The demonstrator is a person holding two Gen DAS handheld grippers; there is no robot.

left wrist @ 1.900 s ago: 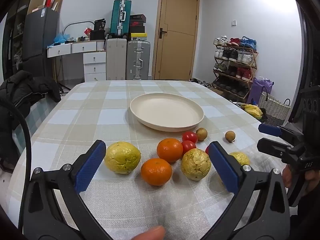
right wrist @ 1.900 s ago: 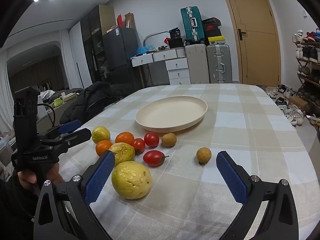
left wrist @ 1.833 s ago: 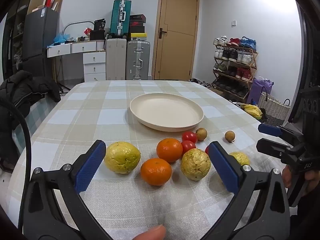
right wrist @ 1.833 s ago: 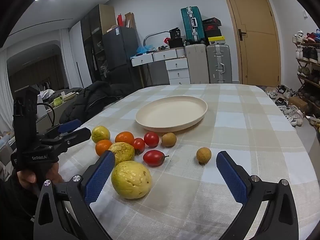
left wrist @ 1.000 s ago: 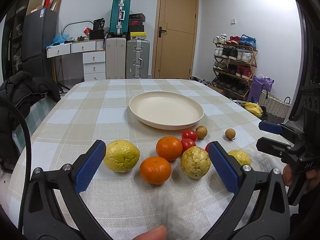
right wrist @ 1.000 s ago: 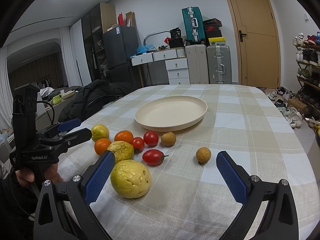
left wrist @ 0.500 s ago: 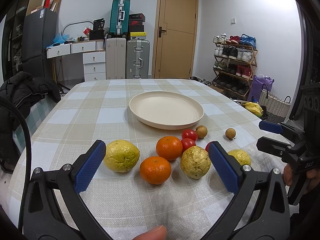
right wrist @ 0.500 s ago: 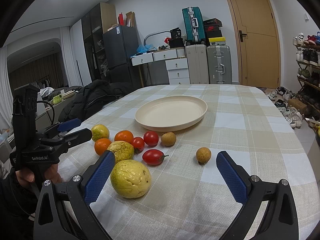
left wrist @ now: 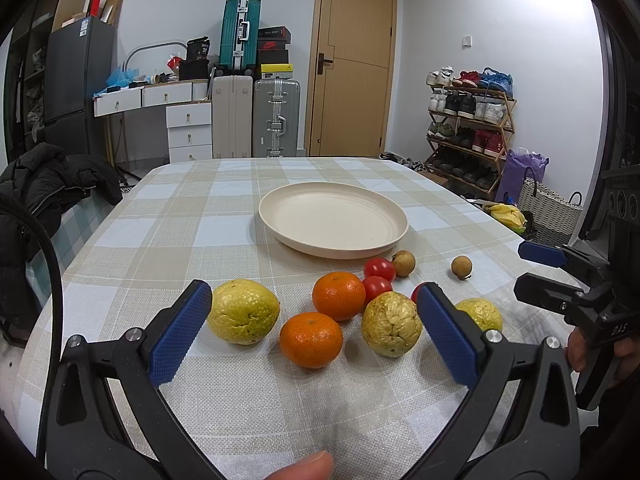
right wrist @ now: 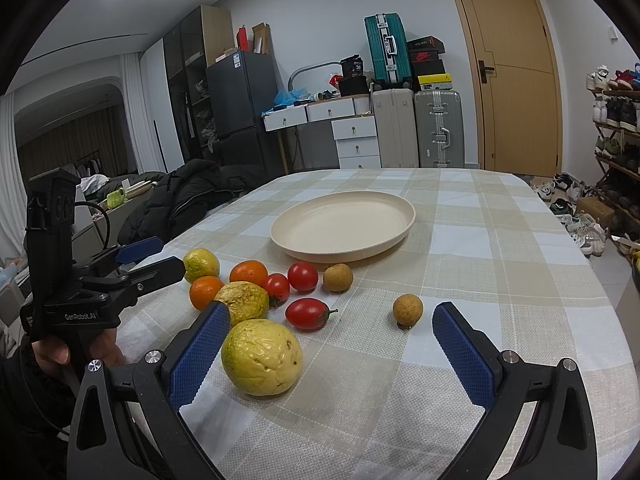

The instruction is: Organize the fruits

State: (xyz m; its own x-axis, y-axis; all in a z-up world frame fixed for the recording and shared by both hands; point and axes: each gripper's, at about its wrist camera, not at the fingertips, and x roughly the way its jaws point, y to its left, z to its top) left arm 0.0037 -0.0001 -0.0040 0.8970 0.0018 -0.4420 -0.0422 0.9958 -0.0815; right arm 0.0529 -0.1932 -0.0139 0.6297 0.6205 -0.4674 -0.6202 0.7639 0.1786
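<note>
The left tongs (left wrist: 314,334) hang spread over the near edge of the desk (left wrist: 172,236), gripping nothing; between their blue pads (left wrist: 180,336) lie a yellow fruit (left wrist: 243,311), two oranges (left wrist: 311,339) and a wrinkled yellow fruit (left wrist: 391,329). The right tongs (right wrist: 330,354) are likewise spread and empty, low over the same edge nearer the right side. A third yellow fruit (right wrist: 262,356) sits just beside their left pad, a small brown fruit (right wrist: 407,309) near the right pad, and a stemmed tomato (right wrist: 308,314) a little further in.

Beyond these, toward the middle of the desk, two more tomatoes (right wrist: 303,276) and a second brown fruit (right wrist: 338,277) lie just before the plate (right wrist: 404,222), apart from its rim.

The task looks not yet begun. Every fruit in view rests on the checked cloth, clustered along the near side, and none is in either tongs. If the plate is the intended place, which seems likely, all ten pieces remain to be carried over.

The plate is the only container on the desk, set near its centre, and it holds nothing.
</note>
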